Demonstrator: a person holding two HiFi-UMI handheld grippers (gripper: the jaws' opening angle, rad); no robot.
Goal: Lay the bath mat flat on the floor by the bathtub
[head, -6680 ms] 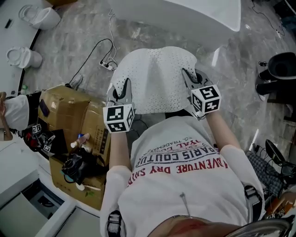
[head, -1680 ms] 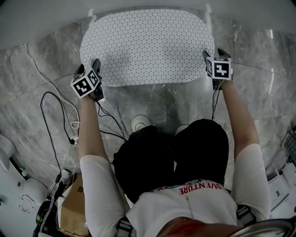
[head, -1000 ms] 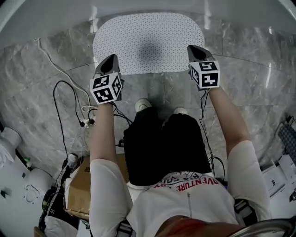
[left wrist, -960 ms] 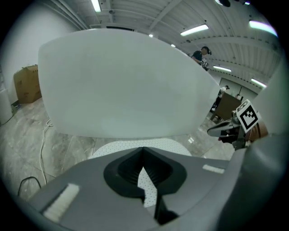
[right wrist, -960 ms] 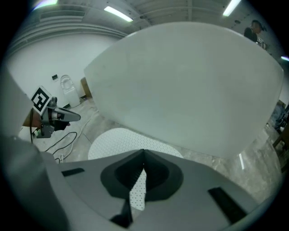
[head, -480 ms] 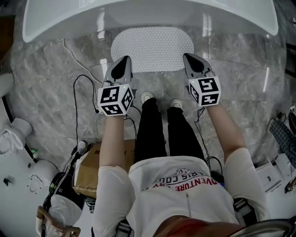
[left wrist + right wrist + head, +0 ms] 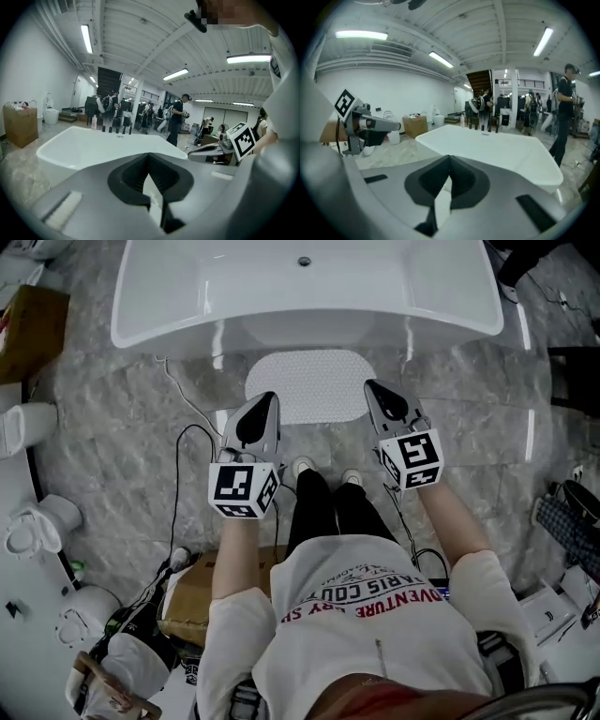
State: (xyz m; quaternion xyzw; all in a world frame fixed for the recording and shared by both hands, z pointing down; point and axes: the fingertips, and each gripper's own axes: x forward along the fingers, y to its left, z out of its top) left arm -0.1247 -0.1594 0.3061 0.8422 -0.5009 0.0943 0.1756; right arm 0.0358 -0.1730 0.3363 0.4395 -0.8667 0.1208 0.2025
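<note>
One bath mat (image 7: pixel 310 385) lies flat and spread on marble floor (image 7: pixel 122 427), far edge just beside bathtub (image 7: pixel 309 326) base, roughly centred on tub's length.

Change: claws gone from mat's ends, lifted well clear; person now stands upright, shoes (image 7: pixel 302 467) near mat's near edge.

Left claw (image 7: pixel 266 399) pinched together, empty. Right claw (image 7: pixel 373 388) likewise together, nothing between.

Judgement: mat released, placement looks done; no wrinkle visible from above.
</note>
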